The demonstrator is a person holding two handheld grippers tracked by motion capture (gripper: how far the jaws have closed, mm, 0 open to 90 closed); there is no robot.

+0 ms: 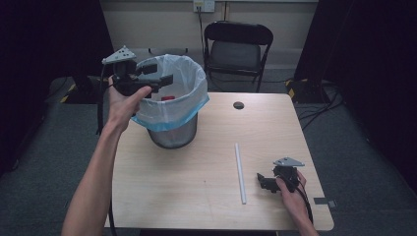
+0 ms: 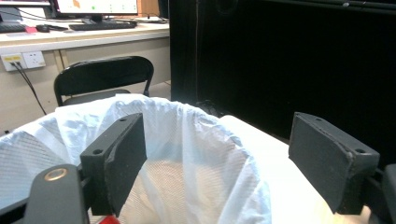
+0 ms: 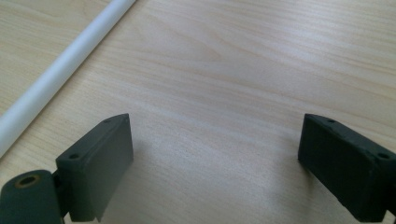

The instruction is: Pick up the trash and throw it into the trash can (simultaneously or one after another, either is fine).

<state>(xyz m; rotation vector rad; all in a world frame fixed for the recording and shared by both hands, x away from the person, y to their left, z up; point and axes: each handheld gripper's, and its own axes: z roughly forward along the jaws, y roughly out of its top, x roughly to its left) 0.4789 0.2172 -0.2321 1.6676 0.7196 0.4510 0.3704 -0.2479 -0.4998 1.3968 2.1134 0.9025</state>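
Left claw [image 1: 156, 73] is up over the bin [image 1: 172, 101], w/ its jaws wide apart and nothing between them. In the left gripper view the two black pads frame the white liner [image 2: 187, 154] and there's just air in the gap. A bit of something red [image 1: 167, 98] sits down inside the bin; the same red shows at the bottom edge of the left gripper view, under the left jaw. Can't tell what it is, too small. My read: that's a piece already dropped in, so one tidy-up step looks done.

Right claw [image 1: 264, 181] is low at the near right of the worktop [image 1: 206, 177], hand resting, jaws also wide apart and empty. The right gripper view looks along bare wood w/ the white tube [image 3: 60, 70] running off to the upper left, well clear of either pad.

What's left, as far as I can judge: the white tube is the one loose thing on the worktop, lying roughly front-to-back just left of the right claw, not touched by anything. If the job is clearing stuff into the bin, that tube is next, approx. half done overall. Right claw is nearest to it; it would need to swing left and get both pads either side of the tube. Bin sits at the far left of the worktop, well apart from the tube, so there's a carry across too.
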